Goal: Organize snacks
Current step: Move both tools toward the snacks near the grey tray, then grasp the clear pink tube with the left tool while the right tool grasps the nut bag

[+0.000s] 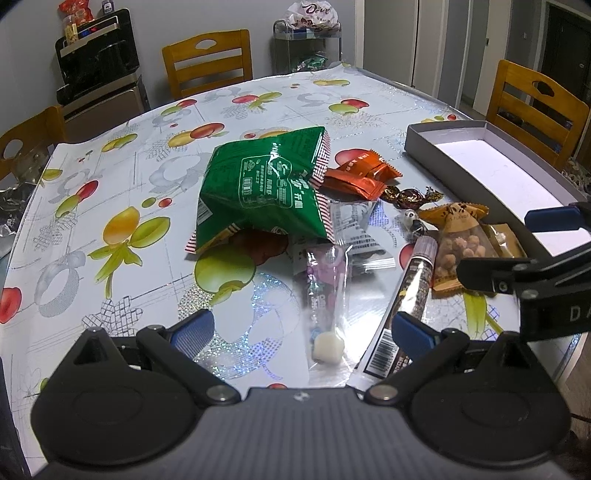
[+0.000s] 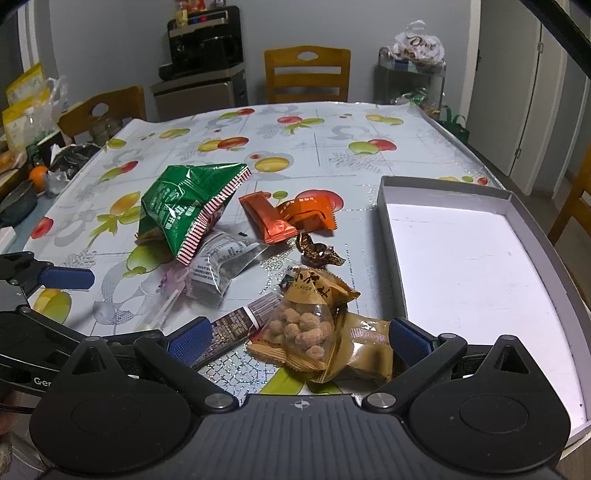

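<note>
A pile of snacks lies mid-table: a green bag (image 1: 266, 188) (image 2: 188, 203), two orange packets (image 1: 360, 175) (image 2: 291, 216), a brown foil candy (image 1: 410, 196) (image 2: 319, 253), a nut packet (image 1: 458, 240) (image 2: 306, 325), a dark stick pack (image 1: 410, 299) (image 2: 236, 328) and a clear-wrapped lollipop (image 1: 327, 295). An empty grey box (image 1: 491, 170) (image 2: 480, 280) lies to the right. My left gripper (image 1: 303, 332) is open, straddling the lollipop. My right gripper (image 2: 299, 338) is open, with the nut packet between its fingers.
The table wears a fruit-print cloth (image 1: 147, 184) (image 2: 332, 147). Wooden chairs (image 1: 208, 61) (image 2: 306, 74) stand around it. A black appliance (image 1: 98, 51) and a rack with a Dove bag (image 1: 312, 22) stand at the back wall. Clutter lies off the left edge (image 2: 33, 173).
</note>
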Available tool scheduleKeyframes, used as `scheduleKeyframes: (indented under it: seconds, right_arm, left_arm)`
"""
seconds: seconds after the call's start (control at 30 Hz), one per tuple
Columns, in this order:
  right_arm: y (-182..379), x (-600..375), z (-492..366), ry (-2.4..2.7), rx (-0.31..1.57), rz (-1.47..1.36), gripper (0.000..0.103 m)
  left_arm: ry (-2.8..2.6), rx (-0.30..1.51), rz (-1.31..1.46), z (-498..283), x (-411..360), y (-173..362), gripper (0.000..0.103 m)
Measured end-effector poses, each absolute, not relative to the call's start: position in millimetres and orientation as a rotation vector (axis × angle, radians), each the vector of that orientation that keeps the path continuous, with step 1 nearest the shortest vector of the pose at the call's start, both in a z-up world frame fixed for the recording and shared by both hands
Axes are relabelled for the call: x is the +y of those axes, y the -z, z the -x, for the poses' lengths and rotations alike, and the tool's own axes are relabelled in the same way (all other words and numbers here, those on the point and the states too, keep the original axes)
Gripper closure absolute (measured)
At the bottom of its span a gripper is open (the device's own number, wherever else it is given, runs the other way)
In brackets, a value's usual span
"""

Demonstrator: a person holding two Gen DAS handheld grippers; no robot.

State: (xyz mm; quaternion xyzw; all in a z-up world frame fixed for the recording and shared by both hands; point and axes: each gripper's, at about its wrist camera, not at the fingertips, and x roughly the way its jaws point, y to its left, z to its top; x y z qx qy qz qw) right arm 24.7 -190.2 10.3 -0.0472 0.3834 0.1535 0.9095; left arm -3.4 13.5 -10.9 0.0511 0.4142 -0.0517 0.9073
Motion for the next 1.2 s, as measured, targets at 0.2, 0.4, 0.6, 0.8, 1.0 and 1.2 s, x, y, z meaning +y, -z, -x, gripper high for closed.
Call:
scheduleKeyframes:
  seconds: [0.2,0.4,0.6,0.8,1.0,1.2]
  right_arm:
    - [-10,-191,-25,-0.318,0.792,0.096,0.000]
    - [-10,-192,-24,-0.318,0.793,0.094,0.000]
    - [-10,-192,-25,-0.320,0.796,0.089,0.000]
    - [-12,-200,-28,-0.330,0.786,0.070,0.000]
    - [-14,-208,-32,-0.352,0.767,0.054,0.000]
    - [-14,-209,-37,-0.401,0.754,0.082,0.000]
  left_arm:
    - [0.104,0.859,-0.111,3,12,12,0.000]
    - [0.103,0.858,-0.113,3,11,11,0.000]
    - [0.107,0.857,-0.108,3,11,11,0.000]
    - [0.104,0.840,-0.080,2,17,10,0.000]
    - [0.116,0.839,-0.096,0,16,13,0.000]
    - [0.145,0.813,-0.143,0,10,15,0.000]
